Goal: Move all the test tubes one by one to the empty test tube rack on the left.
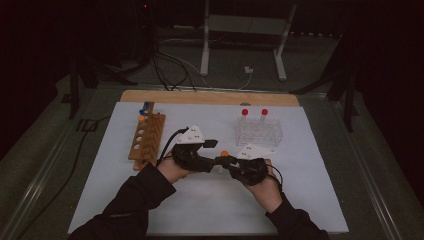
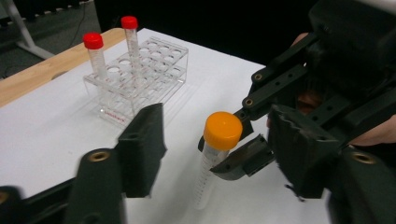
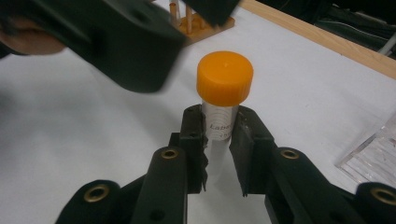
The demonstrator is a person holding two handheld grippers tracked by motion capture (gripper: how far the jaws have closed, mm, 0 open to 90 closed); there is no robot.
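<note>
Jaws of the right gripper are clamping a clear orange-capped tube; the left gripper is standing half-open around its cap, not touching.

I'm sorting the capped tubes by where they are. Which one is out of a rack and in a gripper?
The orange-capped tube, clamped upright by the right gripper. The two red-capped tubes stand in the clear rack.

Room: dark, walls lost in shadow
Floor: grey, strewn with cables
Furniture: white stand behind a wooden table under a white sheet
</note>
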